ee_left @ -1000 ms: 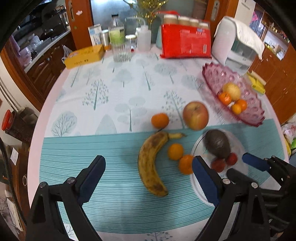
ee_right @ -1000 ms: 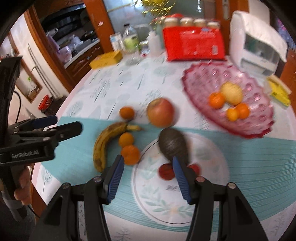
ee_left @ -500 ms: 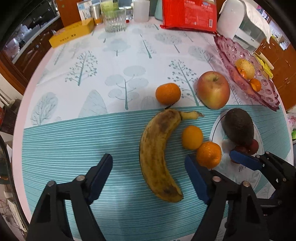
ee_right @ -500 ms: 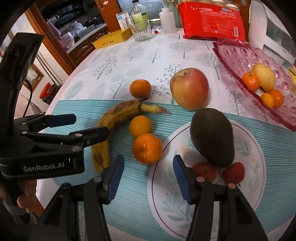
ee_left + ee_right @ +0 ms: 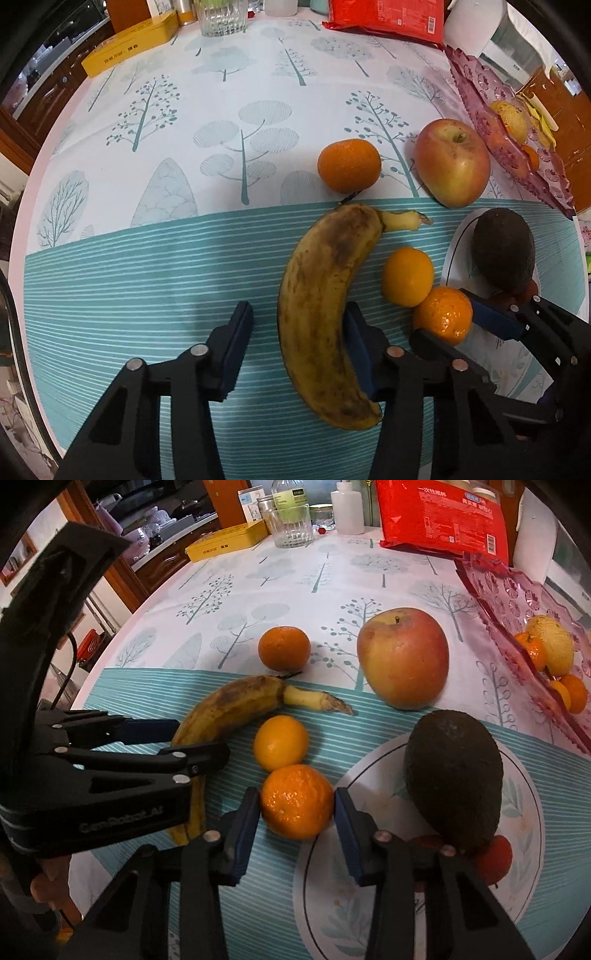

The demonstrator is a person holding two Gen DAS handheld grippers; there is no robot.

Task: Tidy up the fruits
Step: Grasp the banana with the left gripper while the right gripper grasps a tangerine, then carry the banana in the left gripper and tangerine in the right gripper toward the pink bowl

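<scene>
A brown-spotted banana [image 5: 325, 295] lies on the teal-striped tablecloth between the fingers of my left gripper [image 5: 297, 306]. Its jaws are closing: the right pad meets the banana, the left pad [image 5: 240, 332] stands a little off it. My right gripper [image 5: 296, 792] is closing on a mandarin [image 5: 297, 801] at the white plate's edge, a pad against each side. A smaller yellow-orange citrus [image 5: 280, 742], another mandarin [image 5: 283, 648] and an apple [image 5: 404, 657] lie beyond. An avocado [image 5: 454, 775] rests on the white plate [image 5: 528, 849].
A pink glass dish [image 5: 517, 602] at the right holds several small fruits. Small red fruits [image 5: 495, 853] sit beside the avocado. At the table's far side stand a yellow box [image 5: 129, 51], a glass [image 5: 220, 16], a red package [image 5: 388, 16] and a white appliance [image 5: 480, 33].
Both grippers have come down closer to the table. The left jaws have narrowed around the banana, and the right jaws have narrowed onto the mandarin by the plate.
</scene>
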